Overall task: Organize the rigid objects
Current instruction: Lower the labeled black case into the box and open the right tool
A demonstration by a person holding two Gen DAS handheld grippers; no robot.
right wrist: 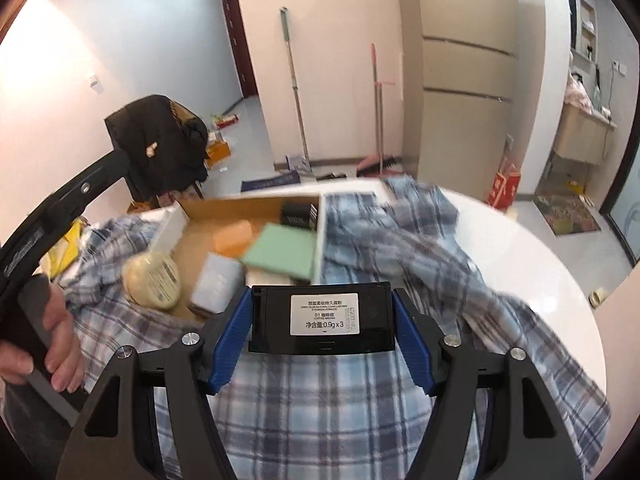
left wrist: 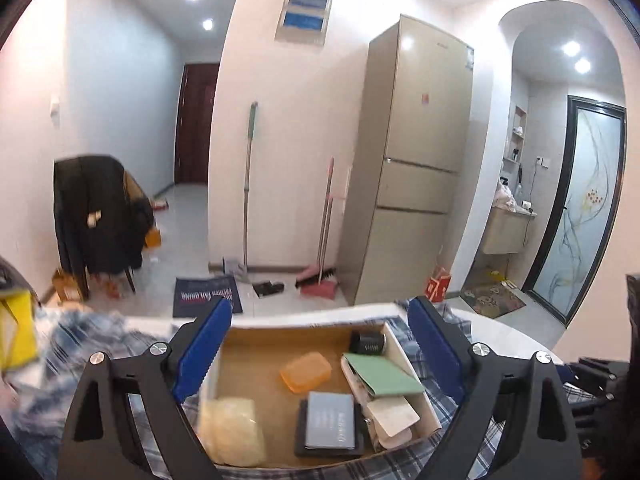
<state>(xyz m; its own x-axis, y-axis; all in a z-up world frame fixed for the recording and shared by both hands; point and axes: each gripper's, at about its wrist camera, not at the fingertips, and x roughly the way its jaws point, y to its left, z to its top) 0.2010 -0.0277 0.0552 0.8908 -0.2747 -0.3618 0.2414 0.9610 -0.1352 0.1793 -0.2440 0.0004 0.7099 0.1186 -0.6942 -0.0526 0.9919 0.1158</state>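
where plaid cloth (right wrist: pixel 320 408) drapes: white table (right wrist: pixel 532 256)

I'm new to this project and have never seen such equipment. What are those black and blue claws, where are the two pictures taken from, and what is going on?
Those are two handheld grippers, one in each of a person's hands, each with a fisheye camera looking along its blue fingers. In the left wrist view, the left gripper is open and empty above a cardboard box holding an orange case, a green card, a grey-blue booklet and a pale yellow jar. In the right wrist view, the right gripper is clamped on a black labelled case above a plaid cloth on a white table. The person's hand shows at the left.
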